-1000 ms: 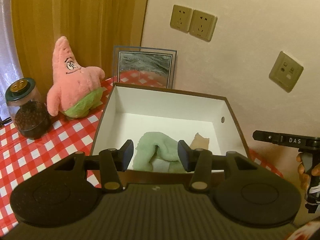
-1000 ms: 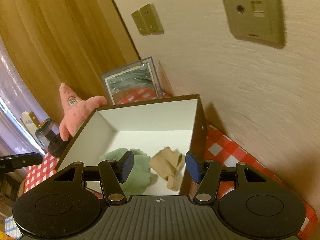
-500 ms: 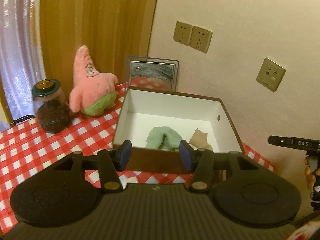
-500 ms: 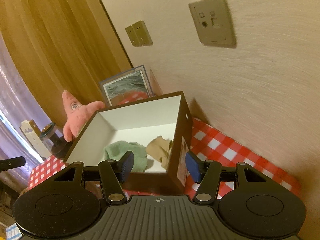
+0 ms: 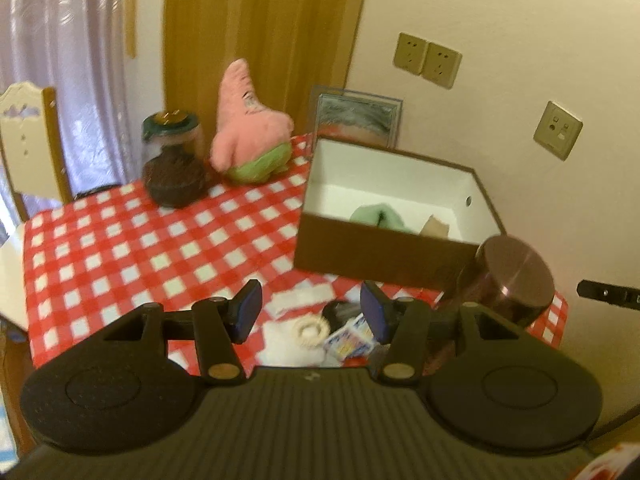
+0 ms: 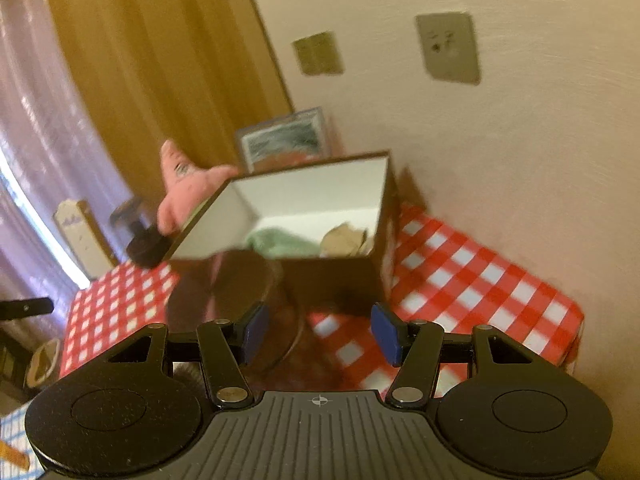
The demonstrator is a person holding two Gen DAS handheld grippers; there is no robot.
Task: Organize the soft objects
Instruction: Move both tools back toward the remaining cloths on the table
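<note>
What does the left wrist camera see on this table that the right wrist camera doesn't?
Only the left wrist view shows the white cloth, cream ring and colourful packet near its fingers, whose jaws are opening with nothing between them. Only the right wrist view shows the tablecloth's right edge. Both show the brown box holding green cloth and beige cloth, the pink starfish plush and the dark round tin.
</note>
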